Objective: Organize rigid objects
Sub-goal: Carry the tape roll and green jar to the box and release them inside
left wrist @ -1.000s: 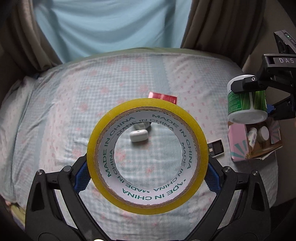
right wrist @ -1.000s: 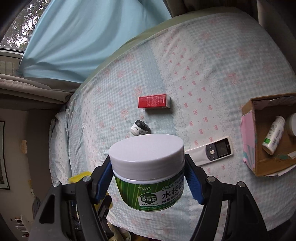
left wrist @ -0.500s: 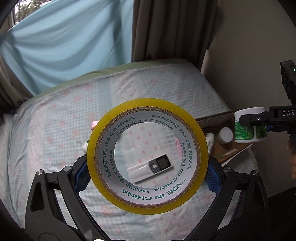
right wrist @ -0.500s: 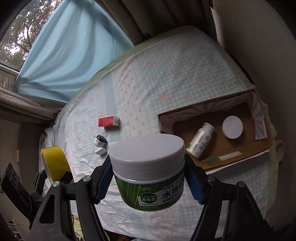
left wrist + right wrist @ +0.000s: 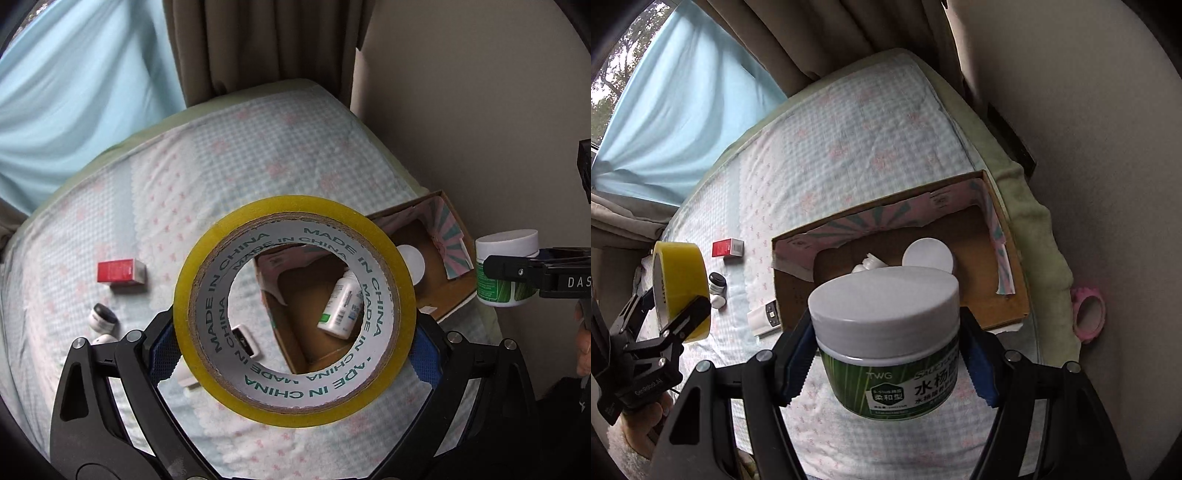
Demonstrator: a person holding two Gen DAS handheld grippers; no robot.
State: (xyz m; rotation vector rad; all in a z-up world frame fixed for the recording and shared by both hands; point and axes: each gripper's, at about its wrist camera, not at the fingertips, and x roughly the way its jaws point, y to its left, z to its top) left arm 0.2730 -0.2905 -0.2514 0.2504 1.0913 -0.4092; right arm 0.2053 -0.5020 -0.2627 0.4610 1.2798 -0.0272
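1. Holding a yellow tape roll (image 5: 295, 310): left tool (image 5: 293, 345) has its blue pads clamped on the roll's outer rim, roll on edge, core facing the camera. "MADE IN CHINA" is printed round the inner core.
2. Right tool (image 5: 888, 363) is closed on a white-lidded green jar (image 5: 886, 339), pads on both sides just under the lid, jar upright.
3. Both items are in the air above the bed (image 5: 849, 140), near its right edge.
4. Cardboard box (image 5: 1012, 291) sits open at the bed's right edge, close to the wall. Pink patterned paper lines its inner walls.
5. Inside the box: a white bottle (image 5: 341, 306) lying on its side, seen through the tape core, and a round white lid (image 5: 927, 256) beside it.
6. In the right wrist view the jar hangs over the near part of the box, partly hiding the bottle.
7. Loose on the bed, left of the box: red box (image 5: 120, 271), small dark-lidded jar (image 5: 102, 317), small white case (image 5: 718, 301) just beside that jar, white remote (image 5: 764, 317) touching or nearly touching the box's left wall; cannot tell which.
8. Left tool with the tape sits left of the box, above those loose items, in the right wrist view.
9. Pink ring-shaped object (image 5: 1089, 315) is off the bed's right edge, by the wall.
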